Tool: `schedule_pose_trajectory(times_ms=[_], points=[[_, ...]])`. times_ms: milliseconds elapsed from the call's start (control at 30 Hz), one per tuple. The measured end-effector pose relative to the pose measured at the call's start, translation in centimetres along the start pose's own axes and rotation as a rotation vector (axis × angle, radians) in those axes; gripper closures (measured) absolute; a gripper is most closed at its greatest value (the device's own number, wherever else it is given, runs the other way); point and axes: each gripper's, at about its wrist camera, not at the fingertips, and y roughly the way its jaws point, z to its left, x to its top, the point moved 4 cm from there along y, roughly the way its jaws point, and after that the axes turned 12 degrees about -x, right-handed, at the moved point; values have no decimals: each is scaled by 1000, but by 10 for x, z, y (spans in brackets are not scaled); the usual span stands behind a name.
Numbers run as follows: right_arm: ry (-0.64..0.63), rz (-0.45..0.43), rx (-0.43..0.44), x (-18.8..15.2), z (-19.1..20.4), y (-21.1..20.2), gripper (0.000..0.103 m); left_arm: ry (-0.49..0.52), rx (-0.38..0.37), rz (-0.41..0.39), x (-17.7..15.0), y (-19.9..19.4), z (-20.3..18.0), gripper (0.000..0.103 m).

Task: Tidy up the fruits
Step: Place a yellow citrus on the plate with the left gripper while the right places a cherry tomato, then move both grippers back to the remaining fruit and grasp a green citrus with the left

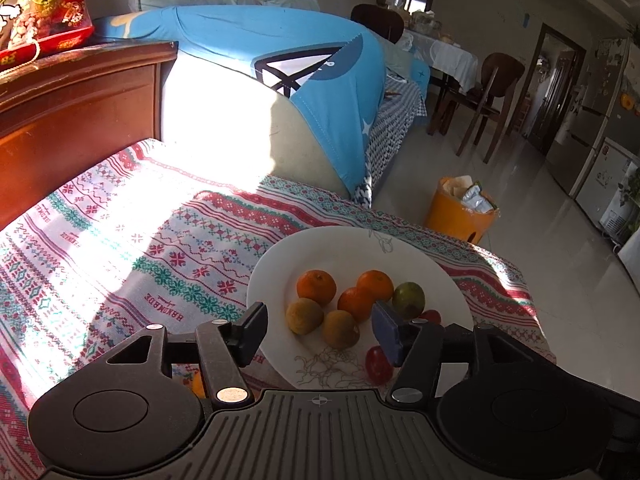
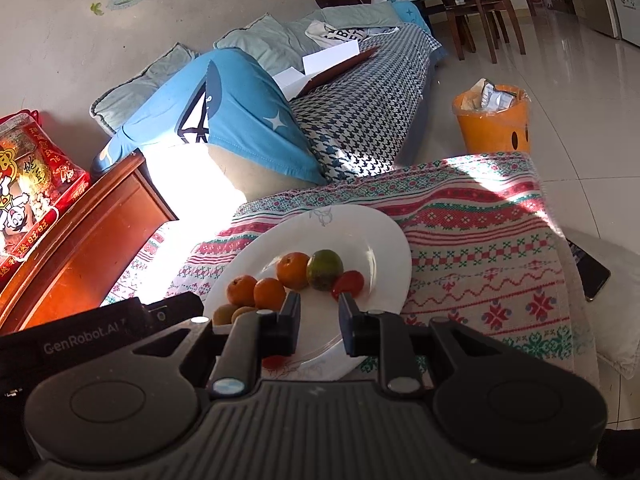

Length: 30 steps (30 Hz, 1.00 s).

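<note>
Both tools look empty right now: the left gripper (image 1: 320,330) has its jaws spread wide over the near side of the white plate (image 1: 340,248), probably lining up on the fruit pile, and the right gripper (image 2: 319,322) hangs over the near rim with a narrower gap and nothing between the fingers. The fruit sits bunched on the plate on the patterned cloth (image 1: 120,248): three oranges (image 1: 316,287), brownish ones (image 1: 304,315), a green-red one (image 2: 324,269) and small red ones (image 2: 349,283). Something orange (image 1: 198,385) peeks out under the left gripper's body and another red bit (image 2: 274,361) under the right one, but both are too covered to identify, so I can't tell if every fruit is on the plate yet.

A red fruit (image 2: 273,361) lies half hidden beneath the right claw (image 2: 319,322).
</note>
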Motion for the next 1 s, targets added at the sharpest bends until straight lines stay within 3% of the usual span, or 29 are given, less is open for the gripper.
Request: schedule_pose_trajectory(times_ms=[133, 400, 1000], points=[[-16, 0, 8, -2, 3, -5, 80, -22, 16, -20, 6, -16, 6, 39], [-68, 2, 37, -9, 13, -17, 79, -62, 72, -50, 11, -49, 24, 37], [-230, 43, 123, -38, 44, -30, 76, -173, 196, -27, -24, -91, 68, 37]])
